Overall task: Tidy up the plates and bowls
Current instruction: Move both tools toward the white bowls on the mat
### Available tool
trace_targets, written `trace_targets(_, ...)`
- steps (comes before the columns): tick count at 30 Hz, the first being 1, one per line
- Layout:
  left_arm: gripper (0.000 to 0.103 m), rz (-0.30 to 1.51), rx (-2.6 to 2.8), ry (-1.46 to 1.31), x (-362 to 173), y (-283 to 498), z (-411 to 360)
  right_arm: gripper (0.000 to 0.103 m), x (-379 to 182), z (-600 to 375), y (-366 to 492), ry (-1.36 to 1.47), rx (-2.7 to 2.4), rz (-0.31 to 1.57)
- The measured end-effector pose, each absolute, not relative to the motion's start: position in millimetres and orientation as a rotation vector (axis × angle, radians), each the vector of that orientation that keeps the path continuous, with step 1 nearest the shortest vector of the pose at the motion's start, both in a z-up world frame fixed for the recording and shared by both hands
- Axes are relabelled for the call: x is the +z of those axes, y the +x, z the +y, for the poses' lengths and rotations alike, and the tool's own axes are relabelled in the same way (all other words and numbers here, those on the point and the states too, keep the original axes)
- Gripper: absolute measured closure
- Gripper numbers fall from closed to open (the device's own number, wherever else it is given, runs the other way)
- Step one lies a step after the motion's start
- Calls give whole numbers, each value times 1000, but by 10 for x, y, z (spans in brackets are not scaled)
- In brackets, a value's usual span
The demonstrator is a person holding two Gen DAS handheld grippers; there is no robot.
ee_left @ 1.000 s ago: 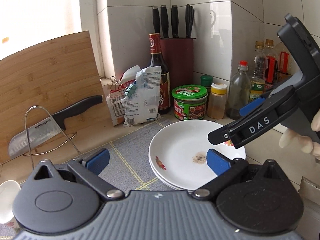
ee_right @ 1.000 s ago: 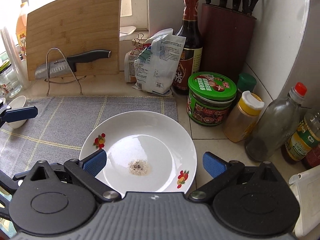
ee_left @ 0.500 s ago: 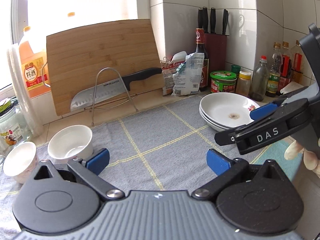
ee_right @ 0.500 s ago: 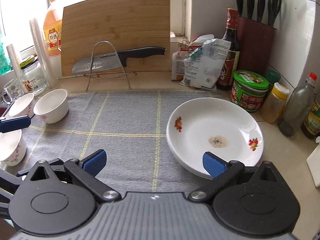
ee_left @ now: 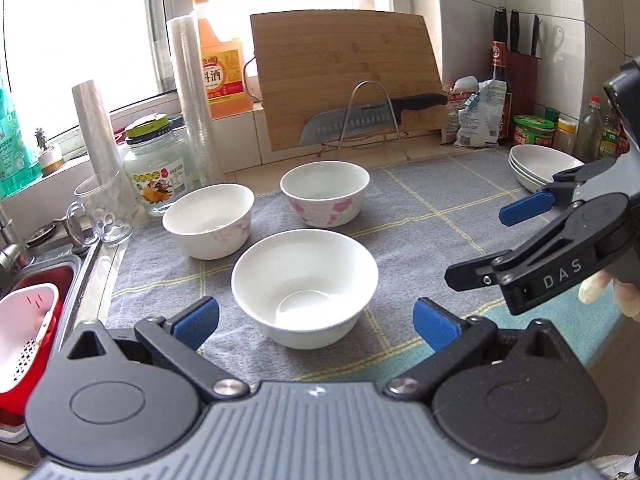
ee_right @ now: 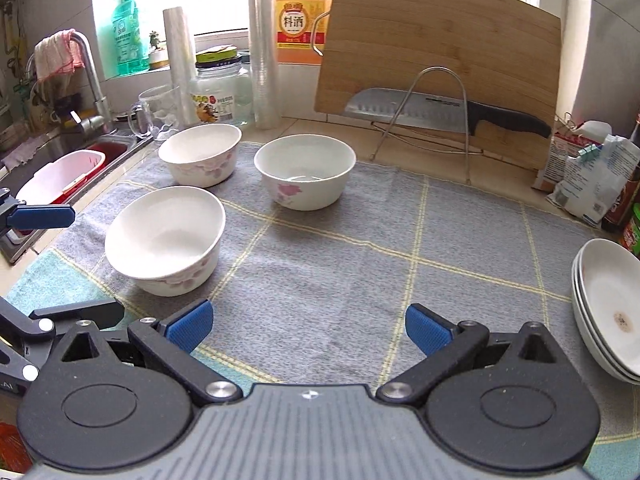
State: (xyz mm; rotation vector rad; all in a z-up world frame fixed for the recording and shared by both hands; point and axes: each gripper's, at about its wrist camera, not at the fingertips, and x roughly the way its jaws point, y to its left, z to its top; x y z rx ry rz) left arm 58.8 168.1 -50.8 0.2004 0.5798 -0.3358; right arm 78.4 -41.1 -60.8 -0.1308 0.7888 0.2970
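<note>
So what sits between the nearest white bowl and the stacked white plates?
Only bare grey checked cloth between nearest white bowl and stacked white plates, in the right wrist view.

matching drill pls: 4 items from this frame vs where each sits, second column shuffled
Items:
1. plates
2. knife
3. near bowl
4. strainer

Places:
A. in the sink
B. between the open left claw's fingers, on the mat
C. stacked at the mat's right edge
D. on the wire rack, in front of the cutting board

Pairs: 1-C, 2-D, 3-B, 4-A
</note>
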Motion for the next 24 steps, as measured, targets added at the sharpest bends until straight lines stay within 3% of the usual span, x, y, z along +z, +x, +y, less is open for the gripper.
trace_targets(24, 1, 714, -416, 163, -594, 1495, 1992, 0, -997, 421, 947, -229, 492, 745)
